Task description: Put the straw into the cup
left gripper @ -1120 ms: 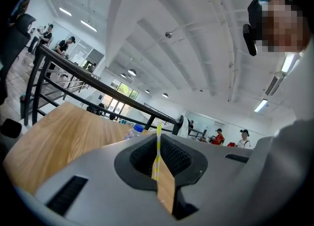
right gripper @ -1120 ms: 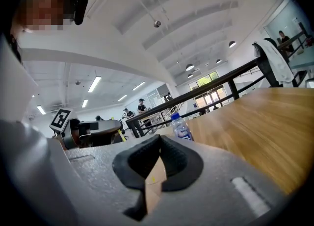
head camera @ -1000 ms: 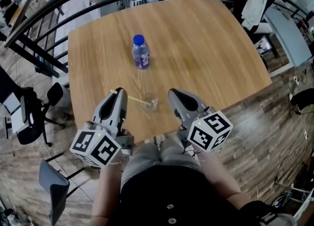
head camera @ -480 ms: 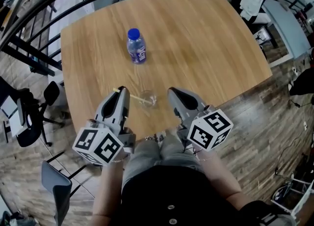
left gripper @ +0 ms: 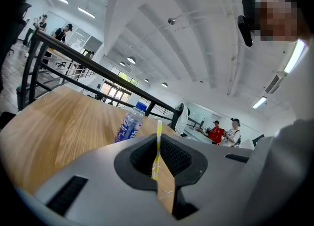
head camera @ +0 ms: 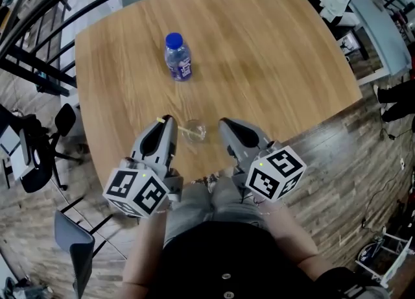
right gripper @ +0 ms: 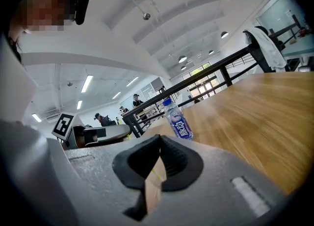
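Near the table's (head camera: 259, 64) front edge, the left gripper (head camera: 167, 122) pinches the straw (left gripper: 158, 144), jaws almost closed. Its far end seems to reach the cup (head camera: 194, 130). The right gripper (head camera: 227, 124) is closed, empty. Tilt the straw steeper before letting go.

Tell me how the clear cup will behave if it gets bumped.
The cup looks thin, clear and empty, so it is probably light and easily slid or tipped. Nothing visibly steadies it, so a nudge from the straw could shift it.
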Demonstrator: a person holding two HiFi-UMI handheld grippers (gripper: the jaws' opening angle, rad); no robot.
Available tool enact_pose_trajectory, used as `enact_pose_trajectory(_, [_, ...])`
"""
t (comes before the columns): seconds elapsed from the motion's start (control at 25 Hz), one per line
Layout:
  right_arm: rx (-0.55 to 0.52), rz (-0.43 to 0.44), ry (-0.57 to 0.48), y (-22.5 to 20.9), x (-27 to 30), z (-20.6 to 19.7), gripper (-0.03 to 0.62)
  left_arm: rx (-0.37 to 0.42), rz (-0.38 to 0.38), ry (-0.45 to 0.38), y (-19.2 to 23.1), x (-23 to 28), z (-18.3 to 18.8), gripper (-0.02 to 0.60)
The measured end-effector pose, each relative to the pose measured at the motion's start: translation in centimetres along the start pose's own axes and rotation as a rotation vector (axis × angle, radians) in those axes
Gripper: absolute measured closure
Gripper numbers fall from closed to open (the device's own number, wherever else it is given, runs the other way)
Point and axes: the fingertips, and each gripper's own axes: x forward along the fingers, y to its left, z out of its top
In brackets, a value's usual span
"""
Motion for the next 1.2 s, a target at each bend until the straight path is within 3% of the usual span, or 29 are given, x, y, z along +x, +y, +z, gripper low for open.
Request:
enact_pose_trajectory(0.8, [0.036,0.003,0.016,-0.8,1.1,-1.0,0.595,-0.014,0.012,0.018,0.1,0.3,-2.7,0.548])
enact_pose_trajectory(1.2, [0.029,0.008,0.005,-0.1,1.0,-0.6,0.595,0.031,0.009,0.059,0.0,0.0,-3.2,0.546])
